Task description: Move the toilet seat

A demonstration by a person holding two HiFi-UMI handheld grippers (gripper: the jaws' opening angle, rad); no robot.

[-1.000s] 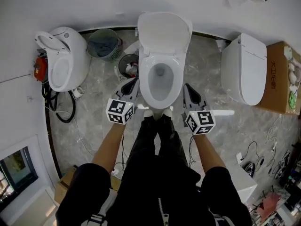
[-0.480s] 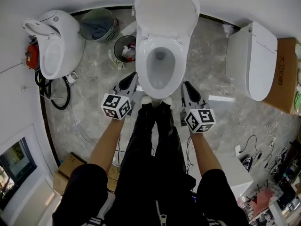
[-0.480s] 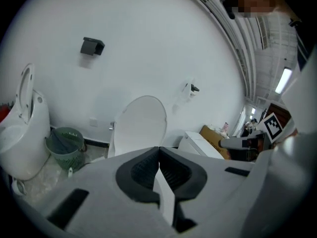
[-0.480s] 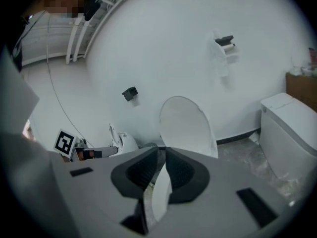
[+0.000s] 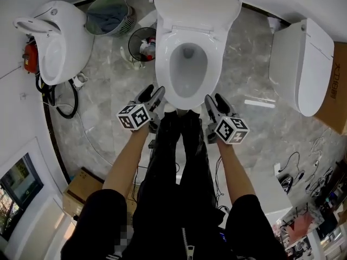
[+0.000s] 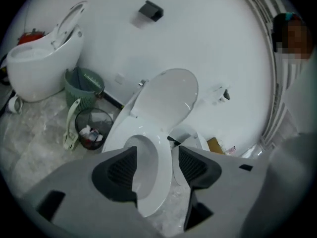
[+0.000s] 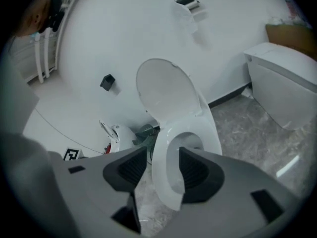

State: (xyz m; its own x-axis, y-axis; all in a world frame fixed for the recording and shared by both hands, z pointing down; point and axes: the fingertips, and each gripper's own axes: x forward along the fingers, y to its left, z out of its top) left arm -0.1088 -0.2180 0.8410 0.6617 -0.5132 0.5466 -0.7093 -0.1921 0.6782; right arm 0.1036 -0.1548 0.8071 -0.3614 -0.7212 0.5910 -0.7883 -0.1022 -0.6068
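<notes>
Approaching the toilet seat (image 5: 162, 72), which lies flat on the bowl with the lid (image 5: 196, 4) raised, the left gripper (image 5: 153, 95) and right gripper (image 5: 214, 101) flank its front edge. Both pairs of jaws have just been opening, and the rim lines up between them, ungripped. The next move likely needs them slid onto the rim and clamped.

1. A rounded white toilet (image 5: 59, 42) stood at the left wall, lid raised.
2. A green slatted basket (image 5: 111, 15) stood by the wall, with a black mesh wastebasket (image 5: 142, 43) holding rubbish just beside it.
3. Another white toilet (image 5: 301, 66), lid closed, stood at the right next to a cardboard box (image 5: 337, 85).
4. A black hose (image 5: 64, 104) lay looped on the grey marbled floor (image 5: 108, 91).
</notes>
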